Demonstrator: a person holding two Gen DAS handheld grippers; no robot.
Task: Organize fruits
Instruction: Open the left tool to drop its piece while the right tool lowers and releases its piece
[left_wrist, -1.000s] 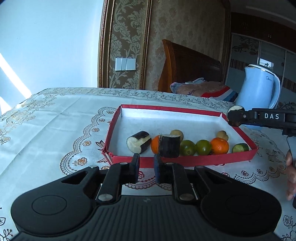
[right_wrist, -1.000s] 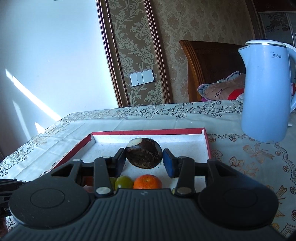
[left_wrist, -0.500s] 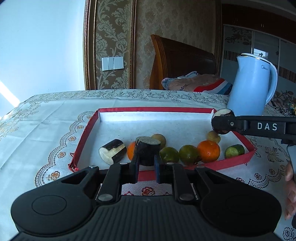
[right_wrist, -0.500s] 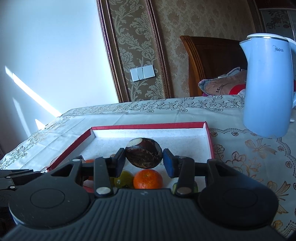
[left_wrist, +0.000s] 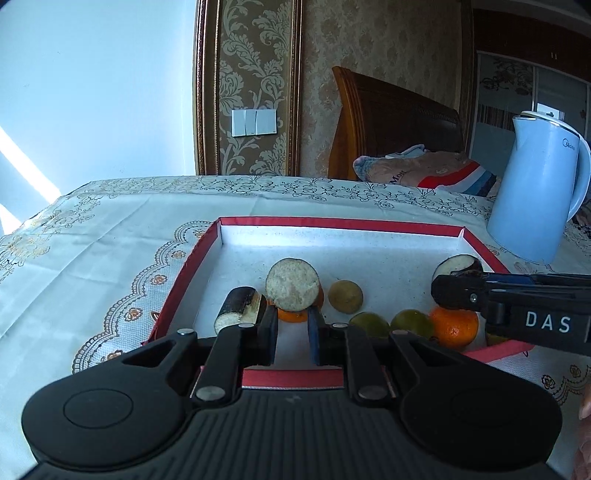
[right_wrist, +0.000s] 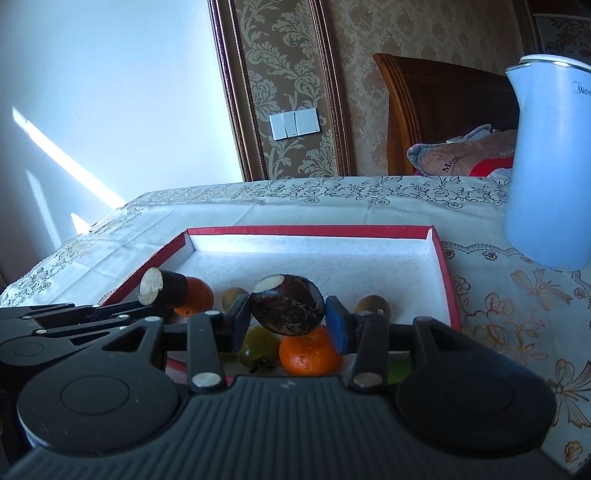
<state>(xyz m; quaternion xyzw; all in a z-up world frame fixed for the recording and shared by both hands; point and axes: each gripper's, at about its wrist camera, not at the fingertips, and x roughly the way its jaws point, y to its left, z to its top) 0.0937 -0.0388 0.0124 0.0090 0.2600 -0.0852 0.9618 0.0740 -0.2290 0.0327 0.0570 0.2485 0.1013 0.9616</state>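
Observation:
A red-rimmed tray (left_wrist: 332, 222) (right_wrist: 306, 230) with a white floor holds oranges (left_wrist: 453, 328) (right_wrist: 309, 354), green citrus fruits (left_wrist: 369, 324), small brown fruits (left_wrist: 345, 296) and a dark cut eggplant piece (left_wrist: 240, 308). My left gripper (left_wrist: 293, 325) is shut on a dark eggplant chunk (left_wrist: 293, 284) with its pale cut face up, held above the tray's front left; it also shows in the right wrist view (right_wrist: 162, 290). My right gripper (right_wrist: 289, 319) is shut on a dark round cut piece (right_wrist: 288, 304), held above the fruits at the tray's front right (left_wrist: 458, 266).
A light blue kettle (left_wrist: 535, 192) (right_wrist: 550, 162) stands on the patterned tablecloth (left_wrist: 110, 236) to the right of the tray. A wooden chair with folded cloth (left_wrist: 417, 170) is behind the table. The table's edge falls off at left.
My left gripper has closed on the eggplant chunk, lifted it and tilted its cut face up. My right gripper has stayed shut on its piece and moved slightly over the tray.

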